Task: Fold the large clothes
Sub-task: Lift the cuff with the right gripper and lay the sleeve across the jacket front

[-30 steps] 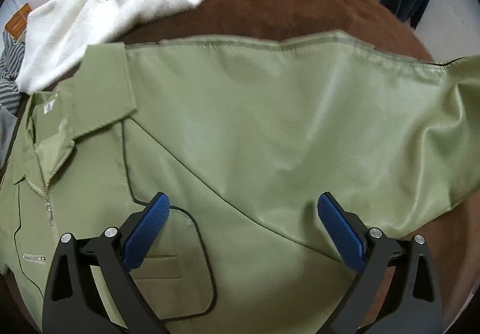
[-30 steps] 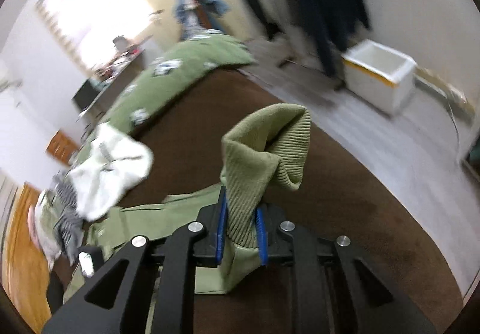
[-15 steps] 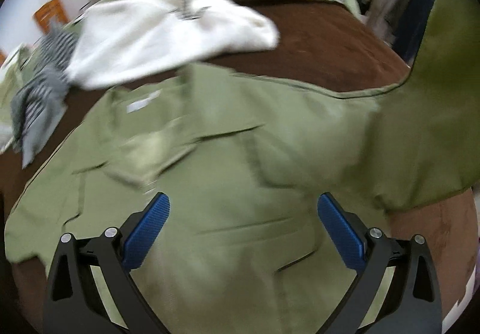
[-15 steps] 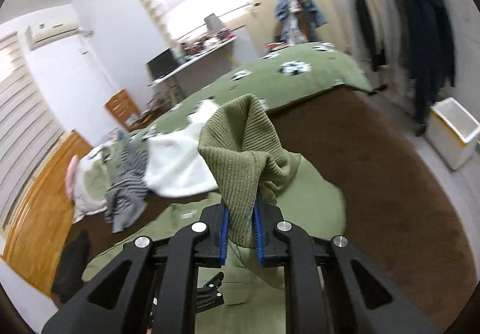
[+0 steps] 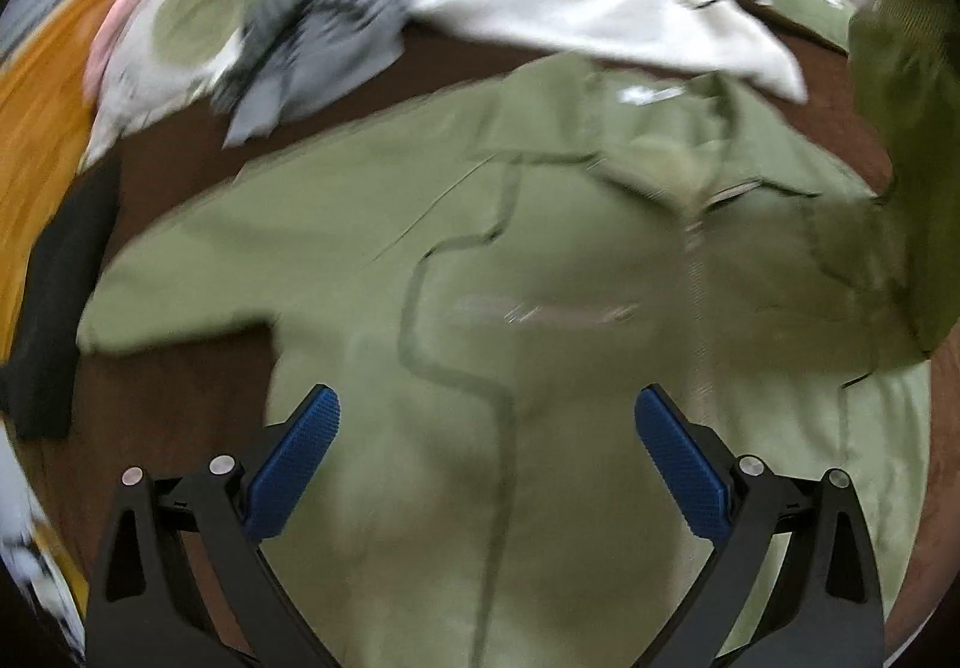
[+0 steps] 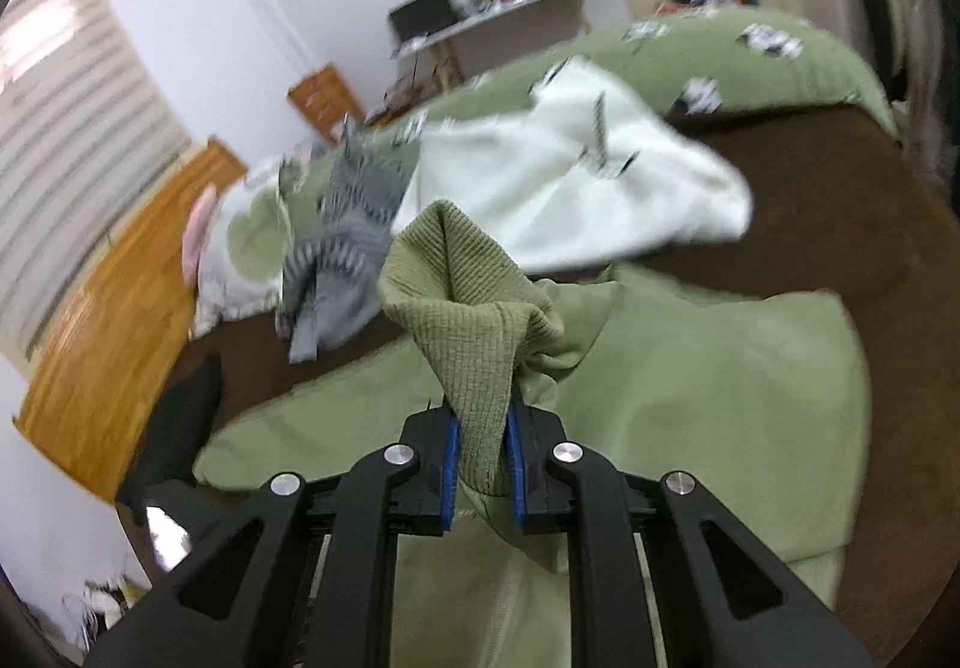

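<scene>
An olive green zip jacket (image 5: 540,272) lies front up on the brown bed cover (image 5: 192,386), collar at the top. My left gripper (image 5: 486,464) is open and empty above the jacket's lower front. My right gripper (image 6: 483,476) is shut on the ribbed cuff (image 6: 474,320) of the jacket's sleeve and holds it raised over the jacket body (image 6: 708,368). The lifted sleeve shows at the right edge of the left wrist view (image 5: 906,140).
A white fleece garment (image 6: 576,176) and a grey striped garment (image 6: 348,236) lie beyond the collar. A black garment (image 5: 60,296) lies at the left bed edge by the wooden headboard (image 6: 114,332). A green patterned duvet (image 6: 750,50) lies behind.
The left gripper has swung left, from the jacket's right side to its middle front. The right gripper has carried the cuff up and leftward over the jacket body.
</scene>
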A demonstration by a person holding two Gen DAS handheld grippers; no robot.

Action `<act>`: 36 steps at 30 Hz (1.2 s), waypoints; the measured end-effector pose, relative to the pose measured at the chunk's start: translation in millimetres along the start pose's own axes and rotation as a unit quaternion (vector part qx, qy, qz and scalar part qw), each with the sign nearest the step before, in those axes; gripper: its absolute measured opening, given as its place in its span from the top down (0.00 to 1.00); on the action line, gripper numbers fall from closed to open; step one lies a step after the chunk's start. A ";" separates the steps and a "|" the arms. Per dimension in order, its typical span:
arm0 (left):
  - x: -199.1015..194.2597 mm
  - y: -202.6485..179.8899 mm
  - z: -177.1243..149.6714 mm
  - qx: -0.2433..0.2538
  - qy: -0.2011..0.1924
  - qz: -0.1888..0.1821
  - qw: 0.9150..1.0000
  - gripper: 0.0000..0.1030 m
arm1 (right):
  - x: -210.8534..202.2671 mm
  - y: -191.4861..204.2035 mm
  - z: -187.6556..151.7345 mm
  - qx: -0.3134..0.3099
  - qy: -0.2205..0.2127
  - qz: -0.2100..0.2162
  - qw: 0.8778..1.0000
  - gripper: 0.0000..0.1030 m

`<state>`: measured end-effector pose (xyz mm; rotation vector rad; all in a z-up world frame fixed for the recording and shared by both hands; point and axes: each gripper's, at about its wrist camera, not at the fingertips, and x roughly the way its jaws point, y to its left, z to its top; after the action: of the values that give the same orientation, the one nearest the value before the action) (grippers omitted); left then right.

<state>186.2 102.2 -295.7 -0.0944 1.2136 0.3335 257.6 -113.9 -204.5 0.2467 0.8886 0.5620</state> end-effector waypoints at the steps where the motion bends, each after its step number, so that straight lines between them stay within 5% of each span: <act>1: 2.6 6.8 -5.1 -0.005 0.004 0.004 1.000 0.06 | 13.0 3.6 -8.4 0.002 0.010 0.002 1.000 0.86; 15: 32.1 65.6 -54.8 -0.031 0.033 0.013 0.999 0.06 | 156.0 13.0 -111.5 -0.009 0.124 -0.042 0.991 0.77; 28: 35.6 73.1 -49.3 -0.034 0.024 0.007 0.999 0.06 | 162.5 13.8 -116.2 -0.016 0.126 -0.051 0.991 0.74; 31: 30.2 73.2 -44.9 -0.036 0.020 0.004 0.999 0.06 | 161.7 18.7 -114.9 -0.020 0.130 -0.040 0.991 0.42; 36: 11.6 74.7 -35.9 -0.040 0.009 0.009 0.999 0.06 | 148.3 42.2 -109.1 -0.050 0.125 -0.031 0.990 0.28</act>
<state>134.8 166.4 -311.3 -0.1547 1.2197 0.3978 230.5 1.2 -351.7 0.0575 1.1042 0.5862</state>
